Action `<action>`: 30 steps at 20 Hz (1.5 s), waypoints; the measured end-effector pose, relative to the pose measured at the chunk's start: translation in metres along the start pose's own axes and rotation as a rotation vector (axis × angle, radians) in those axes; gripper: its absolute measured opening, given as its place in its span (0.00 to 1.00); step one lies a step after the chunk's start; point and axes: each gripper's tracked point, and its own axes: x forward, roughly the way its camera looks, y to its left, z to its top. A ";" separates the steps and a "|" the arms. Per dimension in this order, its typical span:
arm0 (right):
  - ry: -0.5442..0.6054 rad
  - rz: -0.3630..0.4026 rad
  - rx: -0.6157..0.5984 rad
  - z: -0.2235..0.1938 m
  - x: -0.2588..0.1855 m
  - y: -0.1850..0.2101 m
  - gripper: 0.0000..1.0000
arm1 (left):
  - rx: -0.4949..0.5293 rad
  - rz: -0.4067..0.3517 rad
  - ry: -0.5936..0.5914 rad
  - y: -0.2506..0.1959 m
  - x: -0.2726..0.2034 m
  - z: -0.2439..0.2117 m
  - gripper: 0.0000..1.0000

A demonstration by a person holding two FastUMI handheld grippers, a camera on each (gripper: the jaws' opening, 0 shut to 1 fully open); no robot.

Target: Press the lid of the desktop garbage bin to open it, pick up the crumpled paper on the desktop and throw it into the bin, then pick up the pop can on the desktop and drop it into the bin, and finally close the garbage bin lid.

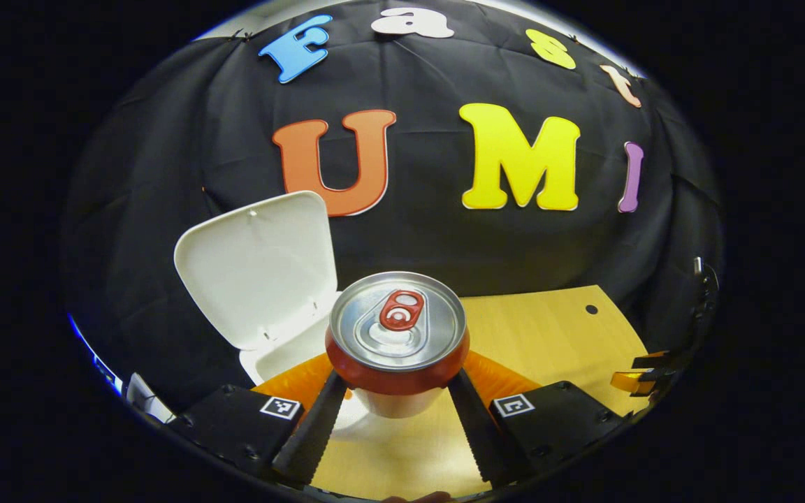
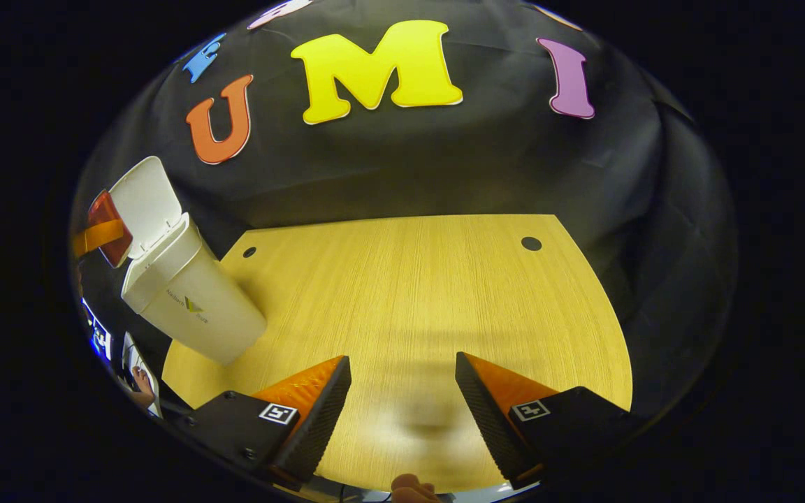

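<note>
Upright pop can is being pinched by the left gripper, with the open bin lying toward ten o'clock, while the right gripper is hanging spread over the worktop.

pop can: glossy metal | bin: smooth plastic | table: matt wood grain

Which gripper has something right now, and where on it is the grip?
The left gripper holds the pop can upright, one finger on each side of its body below the top rim, near the open bin. The right gripper is open over the table, holding nothing.
</note>
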 end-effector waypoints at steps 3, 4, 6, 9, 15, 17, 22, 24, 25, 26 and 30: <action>-0.002 -0.019 0.009 0.005 0.003 -0.008 0.95 | -0.028 0.068 0.002 0.028 0.024 0.008 0.84; 0.005 -0.017 0.016 0.004 0.004 -0.007 0.95 | -0.044 0.083 0.012 0.036 0.034 0.007 0.84; 0.015 -0.028 0.007 0.002 0.004 -0.010 0.95 | -0.072 0.104 0.036 0.048 0.055 0.001 0.84; 0.028 -0.057 -0.004 0.000 0.004 -0.017 0.95 | -0.097 0.124 0.076 0.057 0.080 -0.011 0.85; 0.049 -0.065 -0.008 -0.006 0.005 -0.017 0.95 | -0.185 0.074 0.108 0.059 0.100 -0.033 0.86; 0.062 -0.052 -0.013 -0.011 0.005 -0.015 0.95 | -0.194 0.070 0.116 0.056 0.099 -0.035 0.86; 0.074 -0.015 -0.024 -0.017 0.005 -0.006 0.95 | -0.194 0.063 0.125 0.049 0.092 -0.033 0.87; 0.067 0.007 -0.031 -0.018 0.003 -0.002 0.95 | -0.173 0.087 0.110 0.046 0.084 -0.027 0.87; 0.064 0.024 -0.039 -0.020 0.000 0.000 0.95 | -0.159 0.121 0.093 0.050 0.080 -0.021 0.89; 0.062 0.032 -0.043 -0.022 -0.002 -0.001 0.95 | -0.142 0.137 0.090 0.048 0.075 -0.017 0.99; 0.050 0.059 -0.037 -0.031 -0.011 -0.013 0.95 | -0.124 0.171 0.012 0.041 0.041 0.021 0.99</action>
